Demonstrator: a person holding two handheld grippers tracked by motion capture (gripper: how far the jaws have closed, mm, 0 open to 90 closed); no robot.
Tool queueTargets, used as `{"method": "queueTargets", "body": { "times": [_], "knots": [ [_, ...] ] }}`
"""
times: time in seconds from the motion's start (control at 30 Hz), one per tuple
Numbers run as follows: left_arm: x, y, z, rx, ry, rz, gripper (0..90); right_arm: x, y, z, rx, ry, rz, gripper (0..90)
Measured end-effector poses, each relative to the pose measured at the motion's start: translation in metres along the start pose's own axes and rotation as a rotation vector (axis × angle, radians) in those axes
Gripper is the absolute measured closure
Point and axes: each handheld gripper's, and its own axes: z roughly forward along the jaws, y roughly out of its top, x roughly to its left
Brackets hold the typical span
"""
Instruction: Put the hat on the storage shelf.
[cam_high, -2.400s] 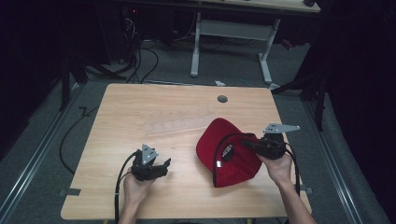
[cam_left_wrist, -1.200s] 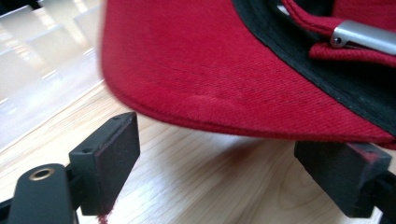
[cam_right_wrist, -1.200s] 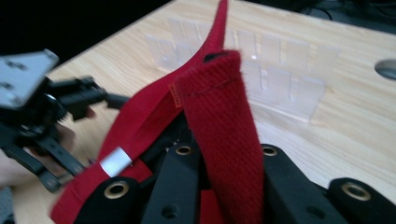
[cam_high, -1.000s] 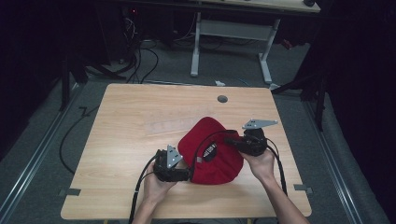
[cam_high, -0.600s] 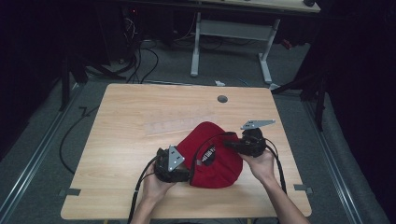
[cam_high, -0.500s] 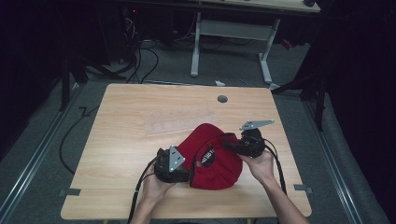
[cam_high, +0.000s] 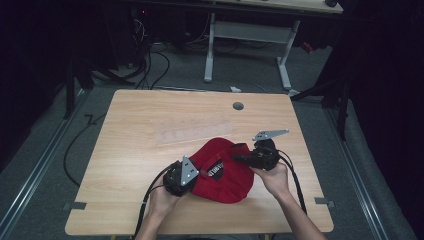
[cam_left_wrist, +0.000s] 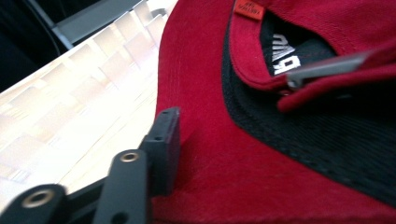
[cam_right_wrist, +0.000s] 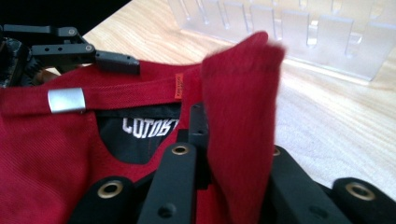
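Note:
A red cap (cam_high: 225, 172) lies upside down on the wooden table (cam_high: 145, 115), with its black lining, white label and metal strap buckle (cam_right_wrist: 66, 100) facing up. My left gripper (cam_high: 186, 176) is at the cap's left edge. In the left gripper view, the left gripper (cam_left_wrist: 187, 154) has one jaw pressed against the red brim (cam_left_wrist: 289, 177) and the other hidden under the fabric. My right gripper (cam_high: 244, 158) holds the cap's right side. A fold of red fabric (cam_right_wrist: 238, 102) stands pinched between the right gripper's (cam_right_wrist: 233, 135) jaws.
A clear plastic slotted rack (cam_high: 195, 132) lies flat on the table just beyond the cap, and is seen close up (cam_right_wrist: 289, 32) in the right gripper view. A round grey grommet (cam_high: 238, 106) sits near the far edge. Cables and a desk frame (cam_high: 250, 35) occupy the floor behind.
My left gripper moved right from the bare table to the cap and closed on its edge. The right gripper drew the cap leftward toward the table's middle.

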Motion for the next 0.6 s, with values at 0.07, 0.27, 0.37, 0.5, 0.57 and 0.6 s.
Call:
{"method": "queueTargets", "body": {
  "times": [0.07, 0.27, 0.37, 0.5, 0.57, 0.6],
  "knots": [
    [-0.001, 0.000, 0.000, 0.013, -0.036, -0.024, 60.9, -0.003, -0.001, -0.001, -0.010, -0.007, -0.002, 80.3],
    [-0.006, 0.002, -0.004, 0.048, -0.072, -0.016, 70.7, -0.010, -0.007, 0.002, -0.034, -0.001, 0.034, 73.4],
    [-0.006, 0.003, -0.005, 0.061, -0.082, -0.004, 74.2, -0.012, -0.007, 0.002, -0.040, -0.003, 0.040, 68.4],
    [-0.005, 0.006, -0.004, 0.077, -0.075, 0.012, 83.5, -0.017, -0.005, -0.007, -0.087, -0.058, 0.049, 63.0],
    [-0.005, 0.006, -0.004, 0.069, -0.091, 0.002, 84.0, -0.026, -0.006, -0.018, -0.126, -0.080, 0.091, 56.2],
    [-0.005, 0.006, -0.004, 0.069, -0.091, 0.002, 84.0, -0.026, -0.006, -0.018, -0.126, -0.080, 0.091, 56.2]
  ]
}}
